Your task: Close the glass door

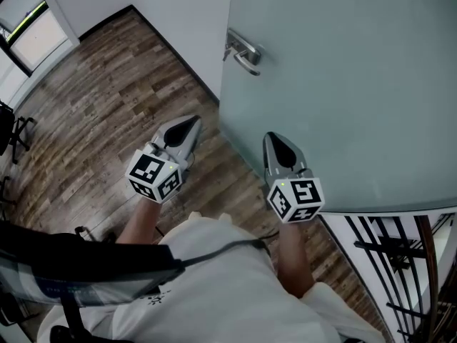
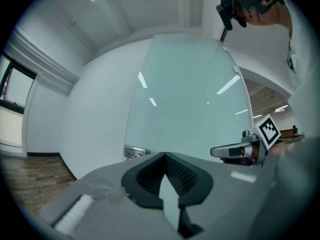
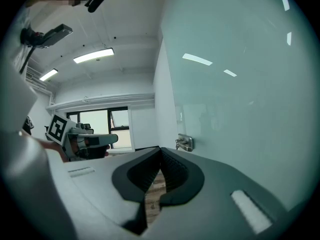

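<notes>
The frosted glass door (image 1: 343,84) fills the upper right of the head view, with a metal lever handle (image 1: 243,52) near its left edge. My left gripper (image 1: 190,127) is shut and empty, held over the wooden floor just left of the door's edge. My right gripper (image 1: 274,140) is also shut and empty, its tip close to the glass below the handle; I cannot tell if it touches. In the left gripper view the door (image 2: 190,94) and handle (image 2: 134,152) lie ahead of the jaws (image 2: 164,156). From the right gripper (image 3: 160,150), the door (image 3: 240,84) stands at right with its handle (image 3: 185,143).
A white wall (image 1: 178,13) meets the door's left edge. Wooden floor (image 1: 93,98) spreads to the left, with a window (image 1: 25,23) at far left and a dark chair (image 1: 11,134) by it. A black railing (image 1: 400,263) stands at lower right.
</notes>
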The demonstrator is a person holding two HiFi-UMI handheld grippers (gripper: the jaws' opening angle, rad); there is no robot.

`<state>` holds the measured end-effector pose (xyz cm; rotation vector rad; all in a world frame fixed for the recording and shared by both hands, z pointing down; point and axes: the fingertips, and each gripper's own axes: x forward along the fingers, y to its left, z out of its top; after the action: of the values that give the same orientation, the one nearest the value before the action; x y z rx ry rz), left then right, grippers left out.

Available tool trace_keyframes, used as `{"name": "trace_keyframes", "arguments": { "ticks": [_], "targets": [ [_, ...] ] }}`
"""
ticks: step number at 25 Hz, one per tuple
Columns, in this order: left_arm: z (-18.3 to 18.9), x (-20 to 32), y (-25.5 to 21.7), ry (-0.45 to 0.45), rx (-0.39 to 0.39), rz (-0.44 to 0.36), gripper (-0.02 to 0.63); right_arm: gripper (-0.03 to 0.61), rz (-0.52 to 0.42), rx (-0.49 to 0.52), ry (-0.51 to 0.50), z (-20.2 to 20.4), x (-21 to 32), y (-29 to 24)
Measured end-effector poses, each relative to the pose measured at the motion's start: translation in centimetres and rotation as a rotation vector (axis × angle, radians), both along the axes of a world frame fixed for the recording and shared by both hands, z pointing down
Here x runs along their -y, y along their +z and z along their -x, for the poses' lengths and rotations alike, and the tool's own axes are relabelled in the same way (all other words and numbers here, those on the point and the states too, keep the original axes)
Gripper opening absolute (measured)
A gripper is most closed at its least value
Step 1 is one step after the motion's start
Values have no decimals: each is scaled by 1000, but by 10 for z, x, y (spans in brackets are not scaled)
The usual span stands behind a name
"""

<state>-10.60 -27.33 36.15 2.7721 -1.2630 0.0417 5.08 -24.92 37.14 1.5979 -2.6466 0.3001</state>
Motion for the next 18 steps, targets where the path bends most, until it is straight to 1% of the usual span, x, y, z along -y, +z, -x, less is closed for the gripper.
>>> {"name": "trace_keyframes", "arguments": {
  "ticks": [6, 11, 18],
  "targets": [
    [-23, -9, 2, -2, 15, 3, 5, 9, 3, -17, -22, -17, -8, 4],
    [-44, -16, 6, -11, 19, 8, 5, 9, 21, -12, -55, -33, -13, 13],
    [-55, -24, 12, -48, 30, 24, 5, 9, 34, -9, -100, -44, -14, 20]
  ]
}}
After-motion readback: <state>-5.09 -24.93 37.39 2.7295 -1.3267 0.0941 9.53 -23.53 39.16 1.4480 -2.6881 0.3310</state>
